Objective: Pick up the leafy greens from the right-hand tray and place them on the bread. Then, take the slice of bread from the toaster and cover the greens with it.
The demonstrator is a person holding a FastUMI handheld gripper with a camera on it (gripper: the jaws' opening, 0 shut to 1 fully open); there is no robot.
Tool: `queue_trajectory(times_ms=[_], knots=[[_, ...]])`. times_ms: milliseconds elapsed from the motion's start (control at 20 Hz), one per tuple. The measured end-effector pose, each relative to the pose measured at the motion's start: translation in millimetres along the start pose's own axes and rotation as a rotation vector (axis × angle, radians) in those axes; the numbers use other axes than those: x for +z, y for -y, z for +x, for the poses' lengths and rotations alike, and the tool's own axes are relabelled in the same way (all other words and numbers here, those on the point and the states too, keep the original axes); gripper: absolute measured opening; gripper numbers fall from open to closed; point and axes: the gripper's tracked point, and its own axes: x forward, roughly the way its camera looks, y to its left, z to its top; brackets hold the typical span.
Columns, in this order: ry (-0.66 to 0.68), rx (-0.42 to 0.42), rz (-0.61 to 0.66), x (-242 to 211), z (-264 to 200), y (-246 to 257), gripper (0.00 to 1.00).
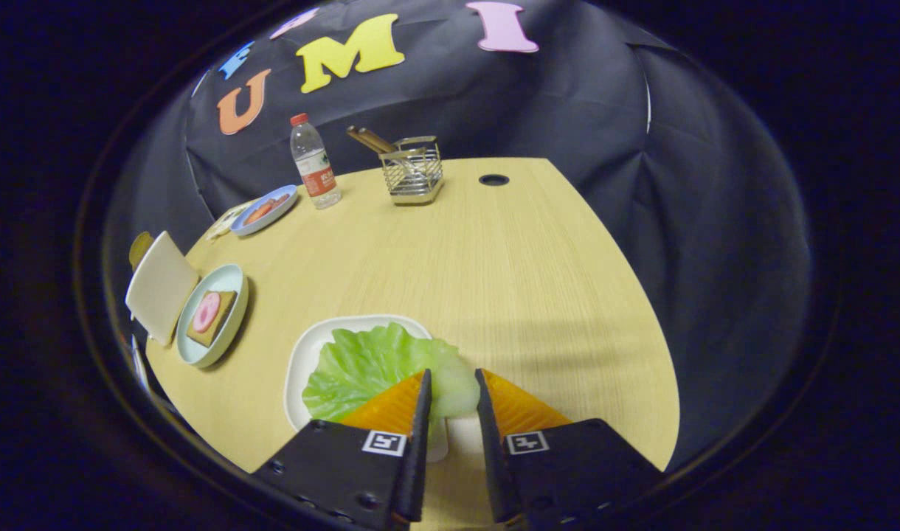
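Note:
A green lettuce leaf lies on a white tray near the table's front edge. My gripper has its fingers on either side of the leaf's pale stem end and is shut on it. The leaf still rests on the tray. To the left, beyond the tray, a pale blue plate carries a slice of bread topped with a pink round slice. Just left of that plate stands a white toaster, with a golden-brown edge showing behind it.
At the back of the wooden table stand a water bottle and a wire basket with sticks in it. A blue plate with food sits at the back left. A cable hole is at the far edge.

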Motion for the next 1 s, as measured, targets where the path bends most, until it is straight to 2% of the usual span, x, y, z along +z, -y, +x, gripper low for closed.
queue_trajectory(times_ms=[100,150,550,1000], knots=[[0.009,-0.014,-0.033,4.8,-0.9,-2.1,0.12],[0.007,0.006,-0.038,4.3,-3.0,-7.4,0.01],[0.077,0.070,0.021,50.9,-58.6,-44.2,0.00],[0.118,0.025,0.005,94.3,-110.0,-105.8,0.00]])
